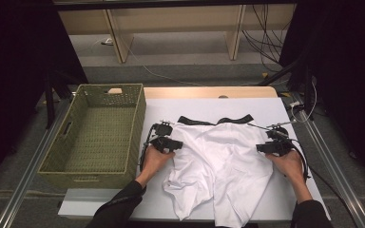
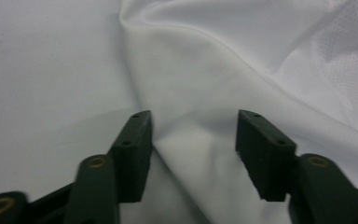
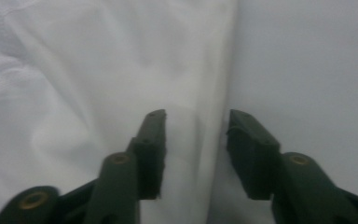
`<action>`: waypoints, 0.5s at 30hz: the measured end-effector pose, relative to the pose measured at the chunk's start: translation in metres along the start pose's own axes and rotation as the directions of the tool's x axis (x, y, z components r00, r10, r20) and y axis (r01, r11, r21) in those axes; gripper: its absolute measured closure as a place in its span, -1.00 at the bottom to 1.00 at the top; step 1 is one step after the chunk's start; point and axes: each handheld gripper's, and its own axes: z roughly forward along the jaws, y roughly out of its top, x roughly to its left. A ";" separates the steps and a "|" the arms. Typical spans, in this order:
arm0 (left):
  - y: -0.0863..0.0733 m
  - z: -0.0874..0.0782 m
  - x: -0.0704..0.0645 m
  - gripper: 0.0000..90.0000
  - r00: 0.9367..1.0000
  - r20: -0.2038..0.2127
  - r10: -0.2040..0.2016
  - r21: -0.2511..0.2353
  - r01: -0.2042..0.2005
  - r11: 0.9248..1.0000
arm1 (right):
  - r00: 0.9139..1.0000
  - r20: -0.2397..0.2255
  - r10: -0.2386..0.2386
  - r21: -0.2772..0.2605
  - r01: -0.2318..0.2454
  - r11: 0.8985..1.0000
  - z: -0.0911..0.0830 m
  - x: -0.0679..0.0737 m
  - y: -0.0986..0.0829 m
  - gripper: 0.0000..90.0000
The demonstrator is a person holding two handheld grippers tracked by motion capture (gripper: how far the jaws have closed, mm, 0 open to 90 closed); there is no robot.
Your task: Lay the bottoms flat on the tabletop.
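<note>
A pair of white shorts [image 1: 221, 159] with a black waistband [image 1: 216, 120] lies spread on the white table [image 1: 275, 109], legs toward the person. My left gripper [image 1: 175, 144] is at the garment's left edge, jaws open, with a fold of the white cloth [image 2: 196, 140] lying between them. My right gripper [image 1: 262, 148] is at the right edge, jaws open over the cloth's side hem [image 3: 205, 135]. Neither pair of jaws has closed on the fabric.
A green woven basket [image 1: 97, 135], with nothing inside, stands on the table's left side. Beyond the table's far wooden edge [image 1: 209, 91] are a shelf unit and loose cables on the floor. Metal rails run along both sides of the table.
</note>
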 end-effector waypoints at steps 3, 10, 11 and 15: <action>-0.001 0.002 0.003 0.69 1.000 -0.011 0.004 -0.026 -0.005 1.000 | 1.000 0.002 0.014 -0.013 -0.014 1.000 0.001 -0.001 0.001 0.77; 0.004 0.007 0.005 0.98 1.000 -0.009 0.011 -0.045 -0.011 0.999 | 0.999 0.041 0.017 -0.040 -0.016 0.999 0.003 -0.010 0.010 1.00; 0.006 0.008 0.005 0.98 1.000 -0.011 0.009 -0.045 -0.010 0.999 | 0.999 0.044 0.028 -0.039 -0.026 0.999 0.005 -0.013 0.012 1.00; 0.013 0.009 0.006 0.99 0.999 -0.028 0.016 -0.061 -0.017 0.998 | 0.998 0.041 0.054 -0.060 -0.052 0.997 0.011 -0.026 0.021 1.00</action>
